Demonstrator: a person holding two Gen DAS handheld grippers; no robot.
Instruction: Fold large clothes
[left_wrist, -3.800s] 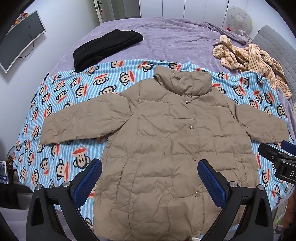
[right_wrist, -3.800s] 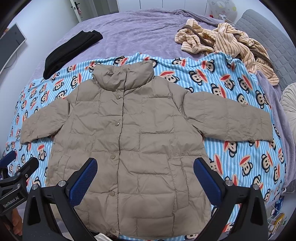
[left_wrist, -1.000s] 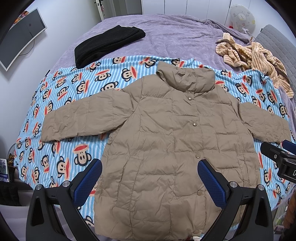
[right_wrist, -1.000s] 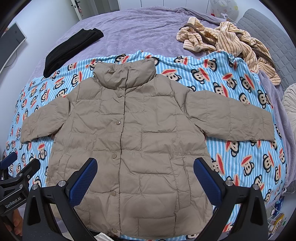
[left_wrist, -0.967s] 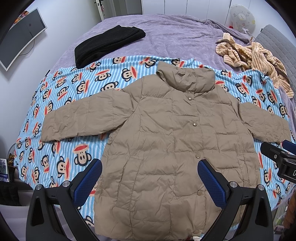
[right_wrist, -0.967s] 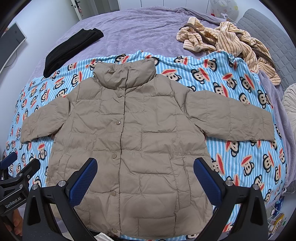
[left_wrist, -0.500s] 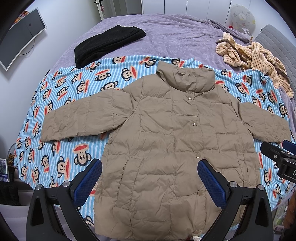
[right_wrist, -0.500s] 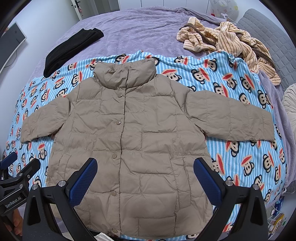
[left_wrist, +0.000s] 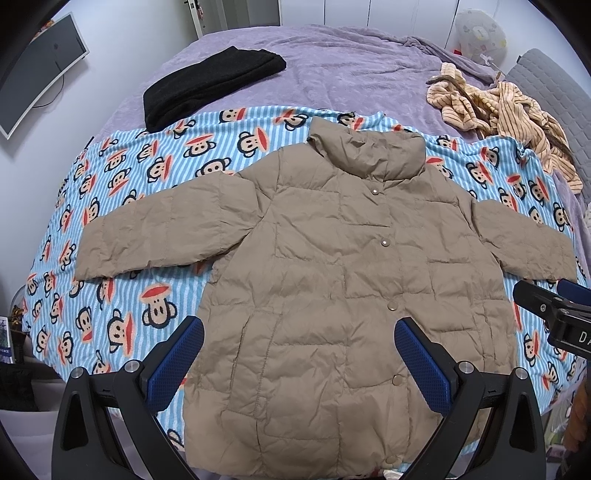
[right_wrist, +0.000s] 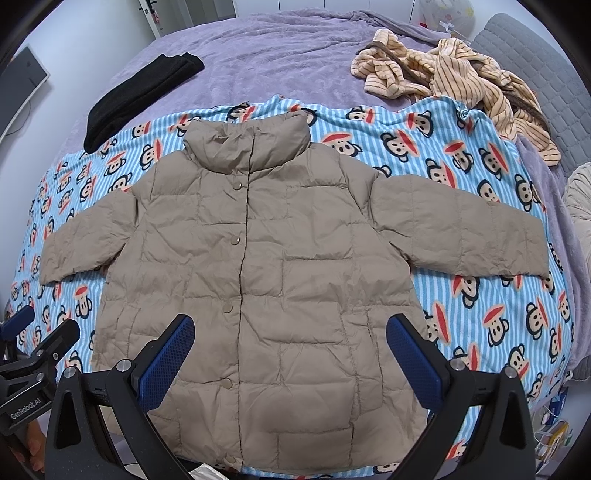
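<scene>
Lying flat: one jacket (left_wrist: 332, 280), two sleeves.

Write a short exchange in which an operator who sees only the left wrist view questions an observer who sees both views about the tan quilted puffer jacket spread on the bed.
Operator: I only catch an edge of the right gripper. Are its jaws open?
Observer: Yes. The right gripper has its jaws wide apart over the lower part of the tan quilted puffer jacket, gripping nothing.
Operator: Is there anything past the sleeve on the right side that I miss?
Observer: A pale beige quilted item, perhaps a cushion, lies on the purple bedcover, apart from the blue striped monkey-print blanket.
</scene>
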